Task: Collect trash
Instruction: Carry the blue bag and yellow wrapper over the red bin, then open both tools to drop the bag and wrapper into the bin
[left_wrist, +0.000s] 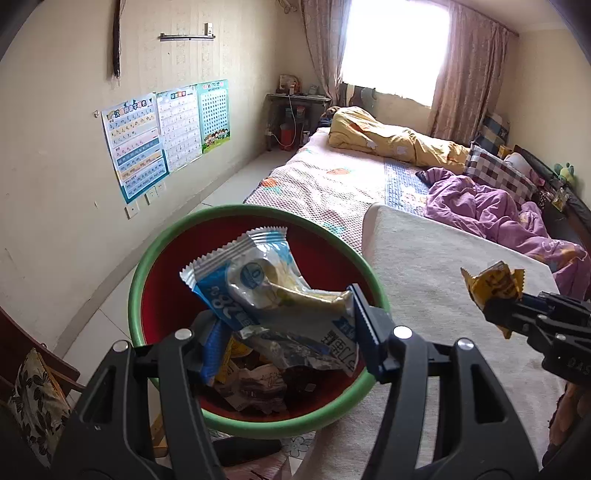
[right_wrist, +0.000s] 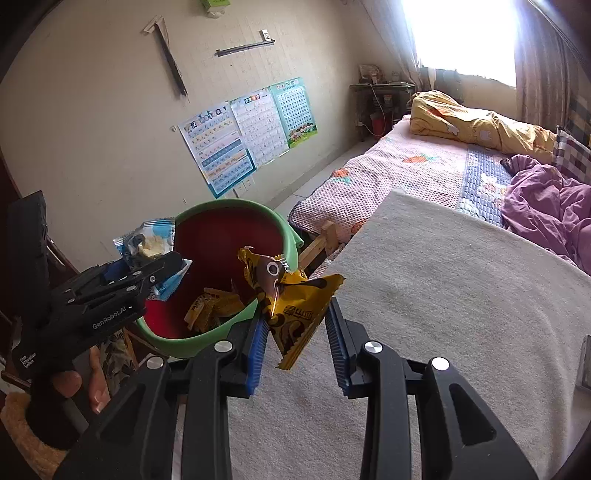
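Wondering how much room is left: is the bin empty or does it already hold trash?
Not empty. The bin holds yellow wrappers at the bottom; its red inside wall mostly shows.

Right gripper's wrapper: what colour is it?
Yellow with dark brown print; the wrapper shows best in the right wrist view.

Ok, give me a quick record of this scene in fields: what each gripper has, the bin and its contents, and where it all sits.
left gripper: shut on blue and white wrapper, above the bin
right gripper: shut on yellow wrapper, beside the bin's rim
bin: green rim, red inside, next to the table
bin contents: yellow wrappers and other crumpled packets
table: covered in a pale cloth
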